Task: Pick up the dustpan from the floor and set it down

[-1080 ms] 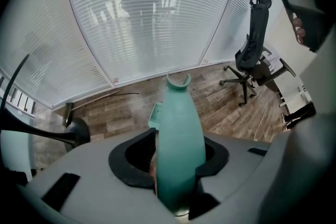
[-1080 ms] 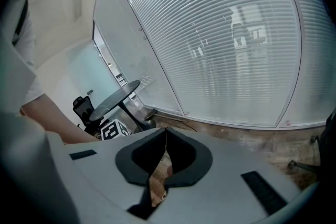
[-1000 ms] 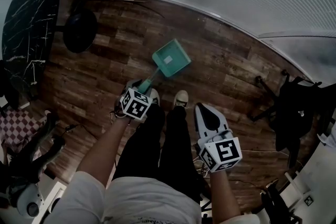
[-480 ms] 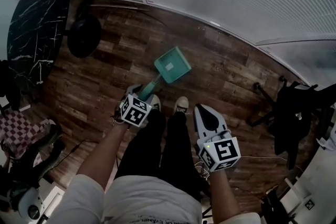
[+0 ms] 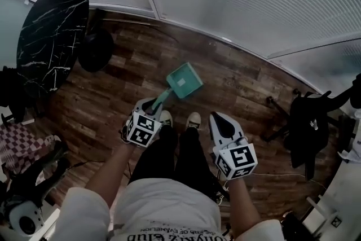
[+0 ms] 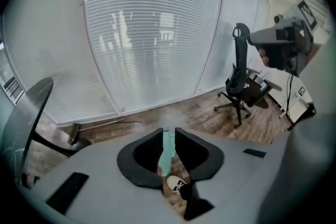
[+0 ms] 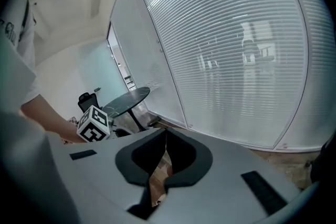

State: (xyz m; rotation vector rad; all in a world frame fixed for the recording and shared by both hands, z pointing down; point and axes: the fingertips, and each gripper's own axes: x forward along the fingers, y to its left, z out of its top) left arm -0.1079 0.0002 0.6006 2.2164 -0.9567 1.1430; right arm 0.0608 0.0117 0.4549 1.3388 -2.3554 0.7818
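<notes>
Floor: dark wood planks (image 5: 242, 87) are laid below the person, and the whole task is played out on them.
Dustpan: the teal dustpan (image 5: 185, 80) is seen just ahead of the person's shoes (image 5: 194, 120), its pan up and to the right of the left gripper. Whether it is clear of the floor cannot be told from above.
Long axis: the handle (image 5: 161, 97) is run from the pan down and leftward, straight into the left gripper, so the pan is carried out in front of the jaws.
Left gripper: the jaws of the left gripper (image 5: 151, 105) have just been closing and are clamped narrowly on the handle.
Right gripper: the right gripper (image 5: 219, 117) is held beside the right leg, well apart from the dustpan, its jaws brought together on nothing.
Nearer hand: the left one; the right is judged not to be needed.
Coming move: the setting-down is judged to depend on the pan end, out beyond the grip, being lowered flat.
</notes>
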